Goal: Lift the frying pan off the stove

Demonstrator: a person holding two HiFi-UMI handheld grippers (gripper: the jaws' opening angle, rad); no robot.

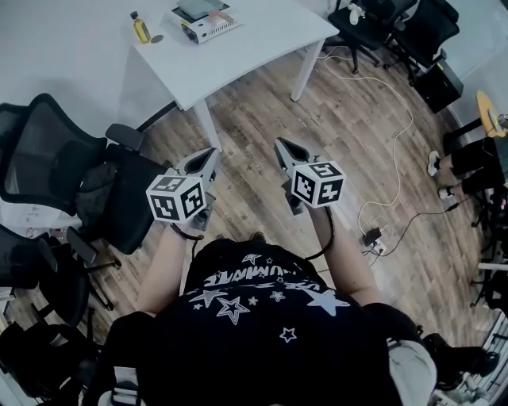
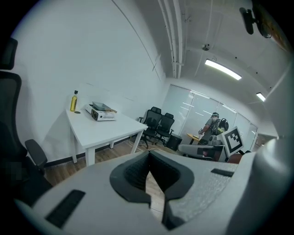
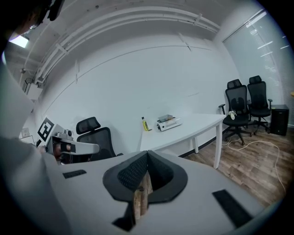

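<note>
Looking down in the head view, the left gripper (image 1: 211, 152) and the right gripper (image 1: 281, 144) are held side by side in front of the person's dark star-printed shirt (image 1: 262, 317), both pointing toward a white table (image 1: 246, 47) well ahead. On the table's far end sits a small portable stove (image 1: 208, 26) with the frying pan (image 1: 198, 8) on top of it, and a yellow bottle (image 1: 140, 28) stands just beside the stove. A stretch of wood-plank floor (image 1: 254, 119) lies between the grippers and the table. Black office chairs (image 1: 55, 170) crowd the left, near the table's corner leg. More chairs (image 1: 389, 24) stand at the upper right, and a white cable (image 1: 401, 119) snakes across the boards. In the left gripper view, the left gripper's (image 2: 148, 155) jaws are pressed together with nothing between them. Beyond them the pan (image 2: 103, 107) rests on the stove (image 2: 102, 114) against a white wall, with two chairs (image 2: 158, 125) and a distant person (image 2: 212, 125) by a glass partition, under ceiling strip lights (image 2: 223, 69). In the right gripper view, the right gripper's (image 3: 147, 155) jaws are likewise closed and empty. The stove (image 3: 168, 123) and the bottle (image 3: 145, 124) show far off on the table (image 3: 193, 131), with a black chair (image 3: 94, 133) to the left.
</note>
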